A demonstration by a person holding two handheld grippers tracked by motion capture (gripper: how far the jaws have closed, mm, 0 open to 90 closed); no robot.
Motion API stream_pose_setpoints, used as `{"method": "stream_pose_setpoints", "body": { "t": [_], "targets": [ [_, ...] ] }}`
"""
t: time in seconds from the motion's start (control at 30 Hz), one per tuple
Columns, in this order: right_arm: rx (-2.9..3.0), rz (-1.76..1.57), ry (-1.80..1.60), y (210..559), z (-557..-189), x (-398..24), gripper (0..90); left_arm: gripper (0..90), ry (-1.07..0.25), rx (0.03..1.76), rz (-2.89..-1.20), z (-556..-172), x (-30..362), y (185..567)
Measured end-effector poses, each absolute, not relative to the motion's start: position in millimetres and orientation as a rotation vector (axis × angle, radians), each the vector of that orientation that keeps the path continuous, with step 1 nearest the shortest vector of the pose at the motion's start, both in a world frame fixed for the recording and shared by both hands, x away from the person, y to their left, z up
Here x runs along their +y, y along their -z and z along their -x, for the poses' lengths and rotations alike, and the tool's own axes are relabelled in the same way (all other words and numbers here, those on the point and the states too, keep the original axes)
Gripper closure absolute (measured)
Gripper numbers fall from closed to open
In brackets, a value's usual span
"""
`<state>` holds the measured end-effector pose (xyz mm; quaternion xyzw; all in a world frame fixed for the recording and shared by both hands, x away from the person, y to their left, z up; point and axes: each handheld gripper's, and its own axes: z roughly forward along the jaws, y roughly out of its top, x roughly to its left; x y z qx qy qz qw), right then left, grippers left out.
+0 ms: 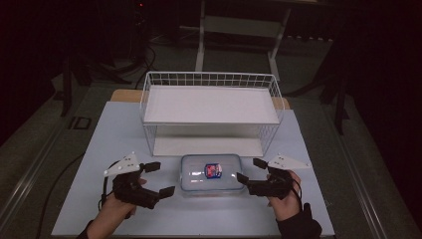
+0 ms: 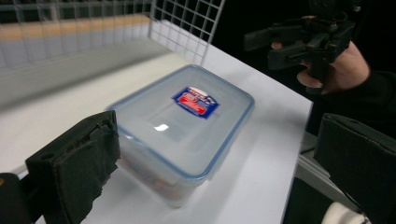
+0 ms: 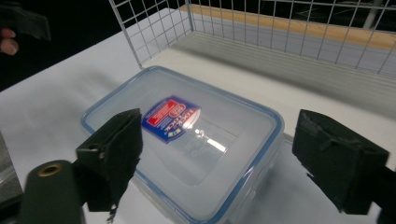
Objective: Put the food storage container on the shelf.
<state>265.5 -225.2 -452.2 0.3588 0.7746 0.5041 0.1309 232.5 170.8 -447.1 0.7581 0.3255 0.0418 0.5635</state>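
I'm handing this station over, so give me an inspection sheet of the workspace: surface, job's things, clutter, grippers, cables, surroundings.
Surface: white table top, bare apart from the items below.
Job's things: clear lidded plastic container with a red and blue label, lying flat in front of the white wire shelf rack; lid on.
Clutter: nothing seen.
Grippers: left gripper open, left of the container; right gripper open at the container's right end, nothing pressed between the jaws.
Cables: one trails from the left gripper; dark cables lie on the floor behind the table.
Surroundings: dim room, light metal frame beyond the rack.
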Motion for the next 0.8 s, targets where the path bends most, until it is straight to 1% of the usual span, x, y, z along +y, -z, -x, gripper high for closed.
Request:
{"method": "stream_pose_setpoints", "body": {
  "t": [0.17, 0.27, 0.33, 0.43, 0.53, 0.67, 0.8],
  "targets": [
    [2.29, -1.043, -1.485, 452.3, -280.4, -225.7, 17.4, 0.0, 0.018, 0.834, -1.752, -256.4, 163.5, 453.4],
    [2.316, -1.057, -1.507, 454.6, -288.7, -222.9, 14.7, 0.0, 0.084, 0.892, -1.721, -271.8, 163.6, 463.5],
    [2.344, -1.079, -1.479, 457.0, -293.8, -220.3, 15.1, 0.0, 0.129, 0.947, -1.702, -281.4, 164.6, 471.7],
    [2.413, -1.2, -1.455, 462.3, -301.9, -219.4, 14.8, 0.0, 0.158, 1.028, -1.68, -291.0, 163.8, 483.9],
    [2.441, -1.295, -1.439, 469.1, -307.0, -218.5, 13.9, 0.0, 0.183, 1.107, -1.693, -295.6, 157.7, 493.0],
    [2.487, -1.449, -1.403, 478.9, -313.7, -215.4, 14.0, 0.0, 0.269, 1.224, -1.697, -301.7, 151.5, 505.1],
    [2.47, -1.564, -1.415, 486.0, -321.6, -220.3, 14.5, 2.7, 0.334, 1.275, -1.701, -304.7, 149.0, 513.1]
  ]
}}
